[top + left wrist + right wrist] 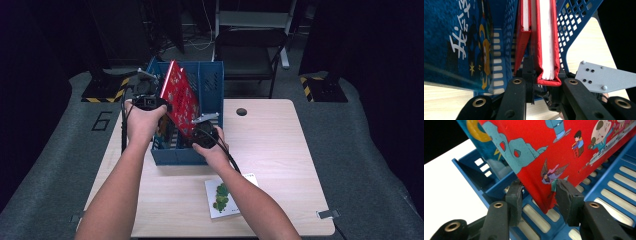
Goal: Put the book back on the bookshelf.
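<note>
High view: red book [180, 100] tilted in blue file rack [212, 85] on bench [280, 165]; green-covered book [225, 197] lies near | Left tool view: left tool [545, 75] clamped on red book's spine | Right tool view: right tool [537, 195] part-open, lower corner between pads, contact unclear | Risk: corner may be snagged on the rack floor's slots.

a red book [180, 102] leans tilted in the blue file rack [212, 82], left gripper [146, 97] at its upper edge, right gripper [204, 134] at its lower corner; a green-patterned booklet [227, 197] lies on the table [280, 150]
</note>
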A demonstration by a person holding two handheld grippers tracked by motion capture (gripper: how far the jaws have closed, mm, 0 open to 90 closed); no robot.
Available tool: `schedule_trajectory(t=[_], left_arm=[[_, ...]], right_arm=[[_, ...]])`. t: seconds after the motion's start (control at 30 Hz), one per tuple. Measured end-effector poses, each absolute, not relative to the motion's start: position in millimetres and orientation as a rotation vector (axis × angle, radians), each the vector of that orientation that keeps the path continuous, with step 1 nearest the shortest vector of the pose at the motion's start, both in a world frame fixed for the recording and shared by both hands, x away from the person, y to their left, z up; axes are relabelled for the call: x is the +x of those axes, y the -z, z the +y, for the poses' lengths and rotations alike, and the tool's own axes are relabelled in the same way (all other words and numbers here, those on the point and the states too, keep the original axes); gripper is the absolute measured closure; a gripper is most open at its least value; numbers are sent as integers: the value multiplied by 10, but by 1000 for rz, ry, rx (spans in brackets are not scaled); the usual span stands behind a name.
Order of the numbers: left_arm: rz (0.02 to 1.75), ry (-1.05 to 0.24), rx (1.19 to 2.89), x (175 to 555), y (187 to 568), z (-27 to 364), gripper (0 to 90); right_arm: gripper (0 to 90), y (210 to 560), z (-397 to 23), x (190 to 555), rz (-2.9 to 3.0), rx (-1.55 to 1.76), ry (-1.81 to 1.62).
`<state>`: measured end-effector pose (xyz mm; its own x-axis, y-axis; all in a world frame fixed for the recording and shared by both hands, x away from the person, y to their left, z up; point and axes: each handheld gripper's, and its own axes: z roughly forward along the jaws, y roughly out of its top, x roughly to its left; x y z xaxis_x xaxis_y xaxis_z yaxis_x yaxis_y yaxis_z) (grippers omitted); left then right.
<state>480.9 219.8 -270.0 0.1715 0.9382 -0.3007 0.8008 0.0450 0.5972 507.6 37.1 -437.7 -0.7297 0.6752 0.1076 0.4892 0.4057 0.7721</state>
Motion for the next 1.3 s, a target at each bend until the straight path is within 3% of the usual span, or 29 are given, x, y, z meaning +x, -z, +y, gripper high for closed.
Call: schedule_trajectory(t=[1.3], left_arm=[[1680,-264,1814,4855,2945,2067,794]], right_arm=[[593,4364,405,5235,2441,1066,-1198]])
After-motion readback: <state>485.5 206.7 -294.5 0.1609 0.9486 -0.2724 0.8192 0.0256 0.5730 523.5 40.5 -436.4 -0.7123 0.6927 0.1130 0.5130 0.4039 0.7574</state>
